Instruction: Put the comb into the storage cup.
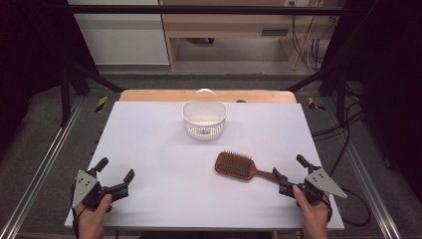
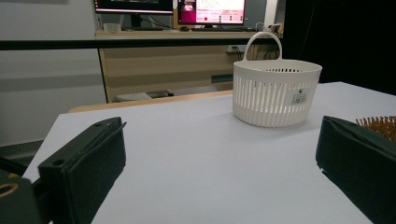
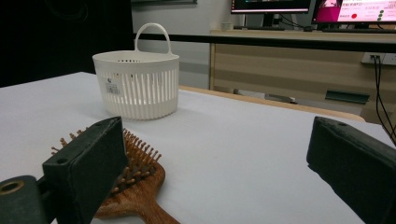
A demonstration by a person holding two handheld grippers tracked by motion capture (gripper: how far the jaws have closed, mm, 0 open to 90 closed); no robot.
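Observation:
A wooden hairbrush (image 1: pixel 234 165) lies bristles up on the white table (image 1: pixel 159 149), right of centre, with its handle pointing to the near right. My right gripper (image 1: pixel 287 166) stands open at the handle's end. In the right gripper view the hairbrush (image 3: pixel 137 175) sits beside and partly behind the left jaw of that gripper (image 3: pixel 217 140), with nothing held. A white slotted basket (image 1: pixel 204 119) with a handle stands upright at the middle back. My left gripper (image 1: pixel 116 169) rests open at the near left corner, empty. The left gripper view shows this gripper (image 2: pixel 219 140) facing the basket (image 2: pixel 275 93), with brush bristles (image 2: pixel 379 125) at the right edge.
The table's wooden far edge (image 1: pixel 209 95) lies just behind the basket. Metal rails (image 1: pixel 45 159) run along both sides of the table. Cables (image 1: pixel 348 124) lie on the floor at the right. A person's hands hold both grippers at the near edge.

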